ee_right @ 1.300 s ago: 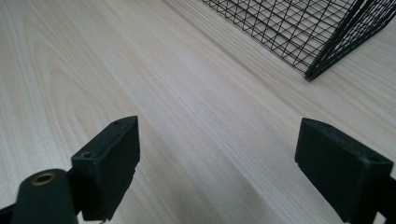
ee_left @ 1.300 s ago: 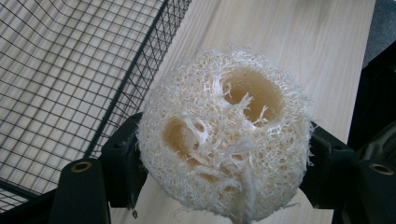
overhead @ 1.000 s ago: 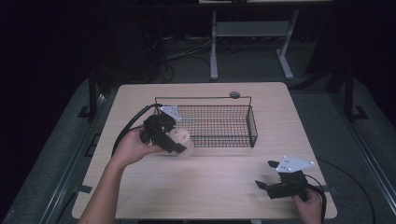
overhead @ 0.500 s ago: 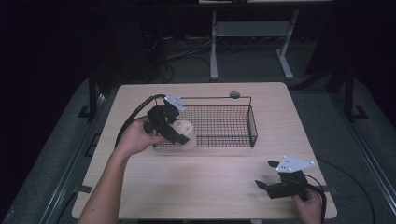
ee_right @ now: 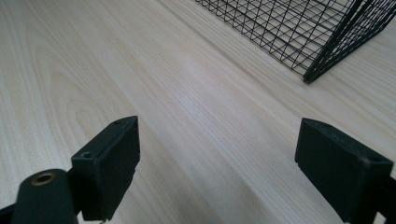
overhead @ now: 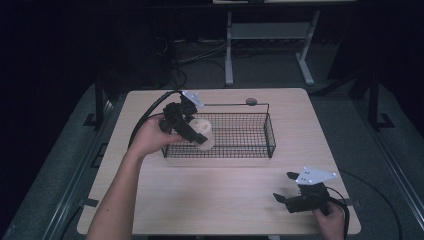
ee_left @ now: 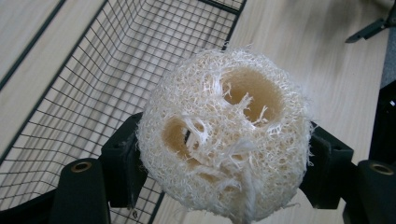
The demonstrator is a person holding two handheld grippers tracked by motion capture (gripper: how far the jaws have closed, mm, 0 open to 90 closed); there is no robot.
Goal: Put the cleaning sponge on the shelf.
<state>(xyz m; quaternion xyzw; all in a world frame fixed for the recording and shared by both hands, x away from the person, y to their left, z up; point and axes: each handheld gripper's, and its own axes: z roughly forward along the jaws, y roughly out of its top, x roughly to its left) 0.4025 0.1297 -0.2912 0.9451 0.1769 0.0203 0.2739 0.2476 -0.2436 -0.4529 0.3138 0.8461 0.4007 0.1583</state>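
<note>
Entry: loofah transfer, in progress.

Change noted: over the last second our left claw [overhead: 196, 134] has carried the loofah sponge [overhead: 202, 133] from the counter [overhead: 210, 200] just outside the near-left corner of the wire basket [overhead: 270, 135], up and rightward. It now hangs over the basket's left end, above the near rim. The right claw [overhead: 290, 187] has stayed where it was, at the near right of the counter.

Meaning for the task: we judge the carry nearly complete; the sponge is above the basket but not yet let go, so lowering and release remain.

Claw states: left claw clenched on the loofah sponge [ee_left: 224, 135], one black jaw pressed to each flank. Right claw [ee_right: 233, 154] released, jaws spread wide over bare wood, grasping nothing.

Count:
- Loofah sponge: one, pale, fibrous, with hollow channels.
- Wire basket [ee_right: 299, 28]: one, black, rectangular, nothing else seen inside it.
- Claws: two.
- Small round dark disc [overhead: 251, 101]: one, at the far edge of the counter, behind the basket.
</note>
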